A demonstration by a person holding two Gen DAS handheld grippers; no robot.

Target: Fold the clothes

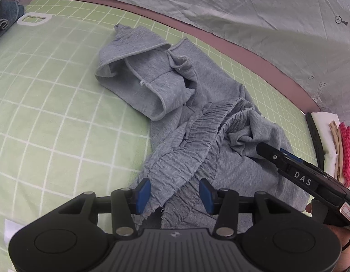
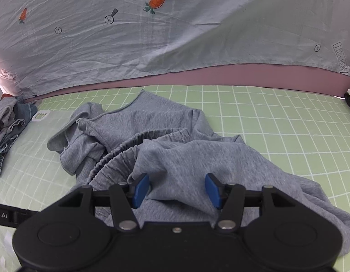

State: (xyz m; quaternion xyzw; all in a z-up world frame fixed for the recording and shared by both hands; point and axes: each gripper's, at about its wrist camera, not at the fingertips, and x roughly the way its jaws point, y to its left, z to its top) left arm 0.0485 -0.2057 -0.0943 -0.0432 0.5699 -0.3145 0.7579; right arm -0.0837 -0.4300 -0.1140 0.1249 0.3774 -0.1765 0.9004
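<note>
— Two grippers over one garment. Where does it lie?

— A grey pair of sweatpants (image 1: 197, 117) sits crumpled on the green checked sheet (image 1: 50, 117), near the middle of the left wrist view and spreading toward 5 o'clock. Its gathered elastic waistband (image 1: 186, 149) runs down toward 6 o'clock, and a ribbed cuff (image 1: 150, 99) is folded over at about 11 o'clock of the heap.

— And the left gripper (image 1: 175, 195)?

— Its blue pads (image 1: 143, 195) stand apart, with the waistband's edge lying between them; nothing is pinched.

— The right one?

— In its own camera the right gripper (image 2: 177, 190) is also spread wide, blue fingertips (image 2: 212, 190) on either side of a raised fold of the grey fabric. From the left view its black body comes in from 4 o'clock, with its tip at a bunched fold; whether it touches the fold I cannot tell.

— What else is around?

— A pale sheet printed with carrots (image 2: 159, 0) hangs behind, from 10 to 2 o'clock. Denim clothes (image 2: 7, 136) are heaped at 9 o'clock in the right view. At 3 o'clock in the left view is a stack of folded items (image 1: 333, 145), white and red among them.
</note>
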